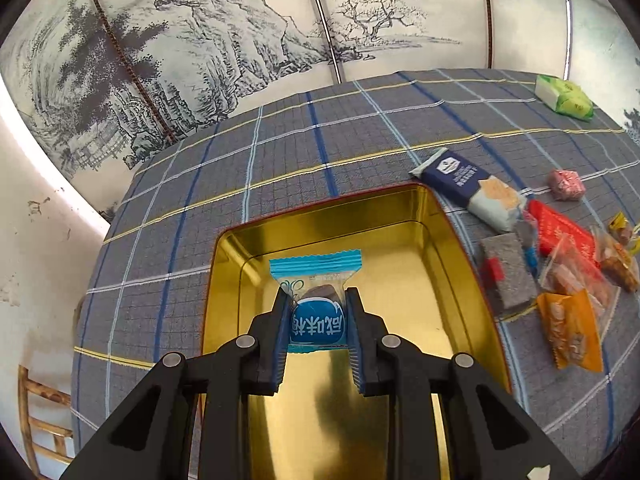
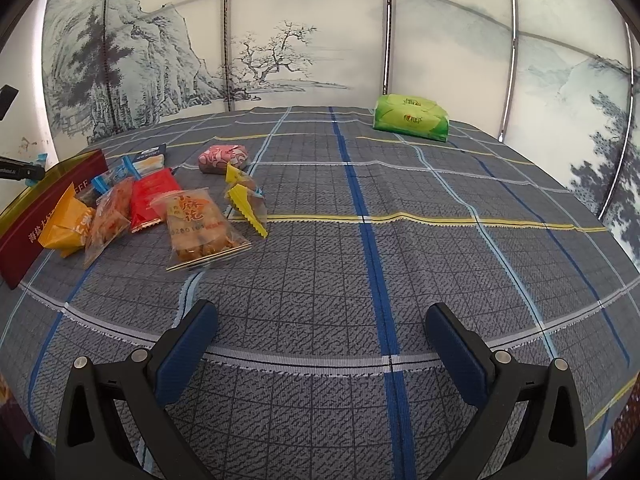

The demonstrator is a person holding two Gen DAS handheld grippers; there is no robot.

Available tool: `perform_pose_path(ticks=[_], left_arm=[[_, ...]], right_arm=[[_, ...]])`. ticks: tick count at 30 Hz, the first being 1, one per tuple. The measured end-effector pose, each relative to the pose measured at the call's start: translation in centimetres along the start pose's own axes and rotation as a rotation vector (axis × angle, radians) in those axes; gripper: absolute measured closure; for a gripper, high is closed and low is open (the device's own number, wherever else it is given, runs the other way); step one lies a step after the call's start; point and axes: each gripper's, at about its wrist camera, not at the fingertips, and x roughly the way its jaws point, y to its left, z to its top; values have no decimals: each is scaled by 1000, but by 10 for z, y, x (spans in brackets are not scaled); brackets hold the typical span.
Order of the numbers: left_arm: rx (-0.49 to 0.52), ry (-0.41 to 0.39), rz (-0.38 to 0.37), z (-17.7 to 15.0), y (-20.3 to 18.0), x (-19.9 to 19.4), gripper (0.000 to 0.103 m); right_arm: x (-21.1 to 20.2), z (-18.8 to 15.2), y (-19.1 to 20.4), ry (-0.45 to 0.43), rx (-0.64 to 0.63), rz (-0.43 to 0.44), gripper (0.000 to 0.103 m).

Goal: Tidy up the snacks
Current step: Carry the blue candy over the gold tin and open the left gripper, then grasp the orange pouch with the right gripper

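My left gripper [image 1: 318, 300] is shut on a blue-and-clear wrapped snack [image 1: 316, 308] and holds it over the open gold tin [image 1: 452, 240]. Nothing else shows inside the tin. Several wrapped snacks lie right of the tin: a navy pack [image 1: 460, 178], a red pack [image 1: 560, 230], an orange pack [image 1: 572, 332], a pink one [image 1: 565, 184]. My right gripper [image 2: 320, 320] is open and empty above bare cloth. The pile lies to its upper left: a clear twist-snack bag [image 2: 200, 228], yellow packs [image 2: 246, 204], the red pack [image 2: 154, 196], the orange pack [image 2: 66, 224]. The tin's dark red wall [image 2: 44, 216] is at far left.
A green tissue pack [image 2: 410, 117] sits at the table's far side, also in the left wrist view [image 1: 564, 98]. A grey plaid cloth [image 2: 360, 240] covers the table. A painted screen stands behind. A wooden chair [image 1: 36, 420] is below the table's left edge.
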Motion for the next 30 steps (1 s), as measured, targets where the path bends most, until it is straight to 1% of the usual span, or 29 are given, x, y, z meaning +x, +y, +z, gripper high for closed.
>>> perform_pose_path(ticks=[4,8,9,11,12,14,15,16,17,18,20,22,24,27,30], left_arm=[[-4,35,1,7,5,14,79],[-6,44,13,11,7,23,74],[-11,45,14,12,8,24,72],[-27,44,2,12,11,24,55],[-44,34,-5,12,14,22,51],[-82,-3,-11,11,21,13,41],[-101,-16,-17,10,23,8,39],[-125,-31,-28,8,27,2,37],[-166,-60,-53,3,34,-9,35],[-197,-87,-69,-2,39,-18,34],[-263,-151,-82,-16,49,-39,22],[-325,-203,-67,-31,56,-57,19],[-369,-235,-62,-47,60,-71,17],[-390,-222,-66,-67,65,-83,17],[-376,-172,-30,-84,66,-88,14]], right_arm=[[0,0,0,-1,1,-3,0],[0,0,0,-1,1,-3,0],[0,0,0,-1,1,-3,0],[0,0,0,-1,1,-3,0],[1,1,0,3,2,-3,0],[2,2,1,18,6,-15,0],[1,4,2,29,1,-18,1],[-2,5,6,35,-10,-4,6],[-6,8,11,34,-24,21,12],[-11,12,19,33,-39,51,23],[-21,25,39,24,-70,144,25],[-31,40,67,3,-122,238,25],[-33,53,99,-2,-165,339,25],[-25,63,137,17,-213,413,26],[-13,68,163,42,-227,447,28]])
